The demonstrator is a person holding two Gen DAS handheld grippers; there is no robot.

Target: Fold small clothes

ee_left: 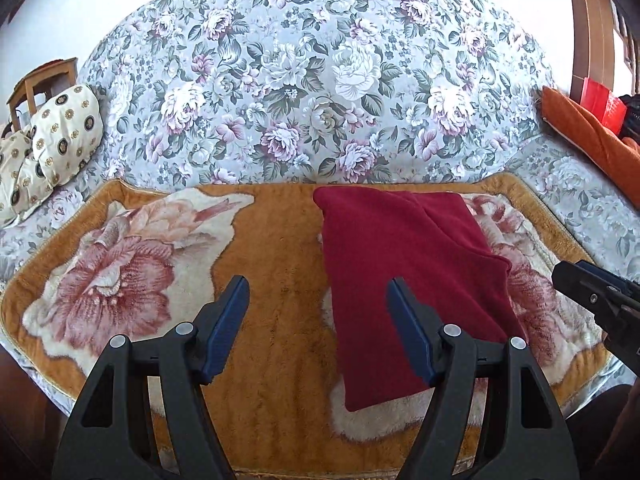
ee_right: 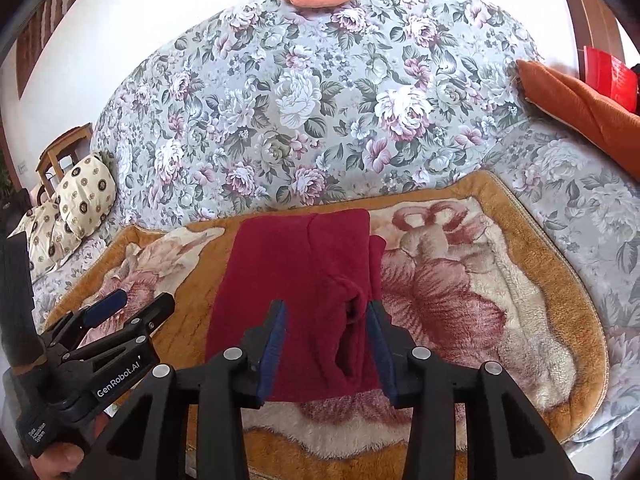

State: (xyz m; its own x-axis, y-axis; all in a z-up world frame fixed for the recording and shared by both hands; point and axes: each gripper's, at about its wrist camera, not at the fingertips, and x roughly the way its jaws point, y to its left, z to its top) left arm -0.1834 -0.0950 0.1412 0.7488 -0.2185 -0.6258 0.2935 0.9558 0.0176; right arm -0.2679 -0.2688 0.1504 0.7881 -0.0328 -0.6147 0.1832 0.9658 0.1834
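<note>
1. The dark red garment lies on the fluffy orange floral blanket that covers the seat of the flowered sofa, toward the blanket's right half as the left wrist view shows it.
2. It reads as already folded: a compact, roughly oblong packet with an upper layer laid over a lower one, and a diagonal folded edge crossing its top. A small pucker or opening shows near its lower right edge in the right wrist view; whether that needs tidying I cannot tell.
3. By my judgement the folding of this piece is done or nearly so; what may remain is a last smoothing or setting it aside.
4. Its long axis runs from the sofa back toward the front edge of the seat, slightly slanted, the near end lying closest to the tongs.
5. The left tongs stand spread wide with nothing between them.
6. The right tongs are parted above the garment's near end, not pinching it.
</note>
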